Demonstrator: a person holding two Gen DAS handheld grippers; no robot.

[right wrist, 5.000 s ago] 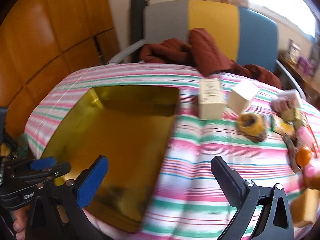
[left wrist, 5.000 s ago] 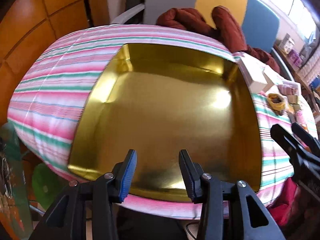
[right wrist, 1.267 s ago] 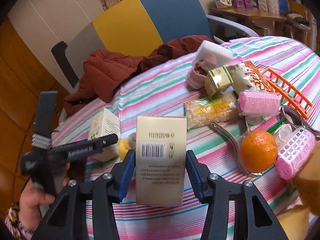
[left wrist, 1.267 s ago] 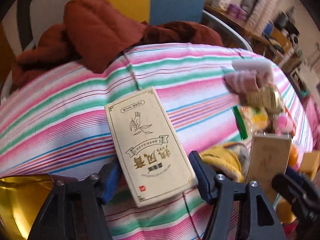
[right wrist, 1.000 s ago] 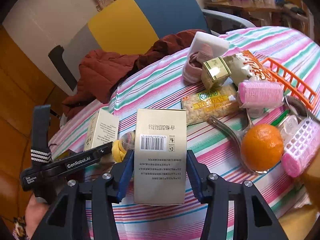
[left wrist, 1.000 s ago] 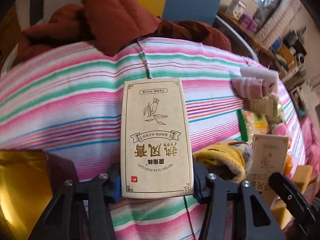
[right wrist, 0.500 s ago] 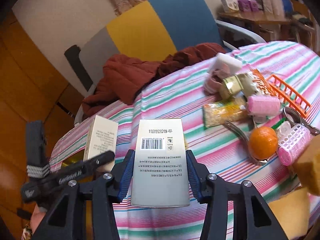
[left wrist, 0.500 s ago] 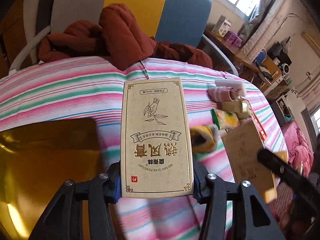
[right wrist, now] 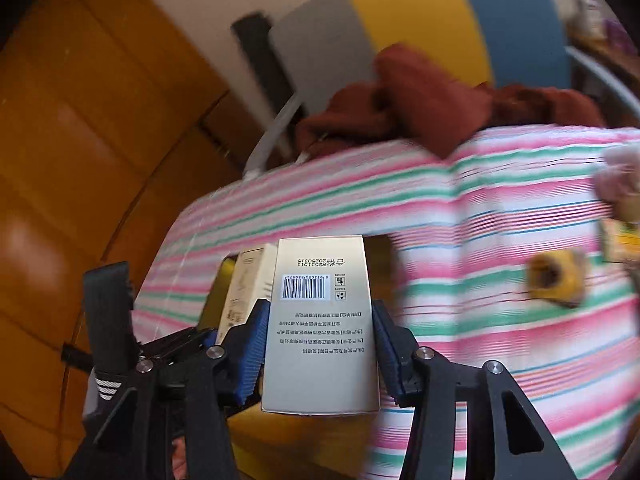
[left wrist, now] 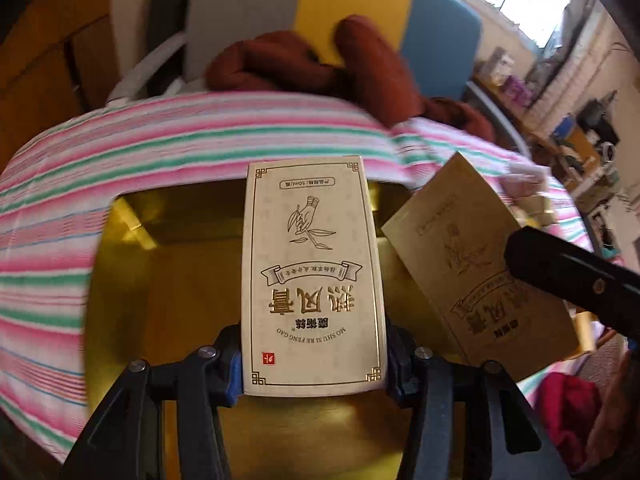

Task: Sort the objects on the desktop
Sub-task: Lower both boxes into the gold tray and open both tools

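A table under a pink, green and white striped cloth (left wrist: 180, 148) fills most of the scene, with a colour-blocked chair (left wrist: 352, 12) behind it and a rust-brown jacket (left wrist: 320, 68) slumped over the far edge. On the cloth sits a wide, shallow gold tray (left wrist: 132, 288), looking bare inside where it shows.

Both hands are carrying matching cartons towards that tray, so the step in hand looks like the transport-and-drop stage of the sorting. The cream box with gilt lettering (left wrist: 312, 280) hangs over the tray's middle, printed face up, not yet set down. The second box, barcode side showing (right wrist: 322, 328), hovers at the tray's right edge, partly over the cloth.

Next, I'd judge, each box needs lowering until it rests on the tray floor, kept apart so the two cartons and the tools don't knock together, and only then letting go.

The left gripper (left wrist: 312, 364) is clenched on the cream box, blue pads pressed to its long sides near the bottom end. The right gripper (right wrist: 320, 344) grasps the barcode box the same way, jaws about a box-width apart.

Off to the right on the cloth lies a small yellow roll (right wrist: 554, 280), blurred.
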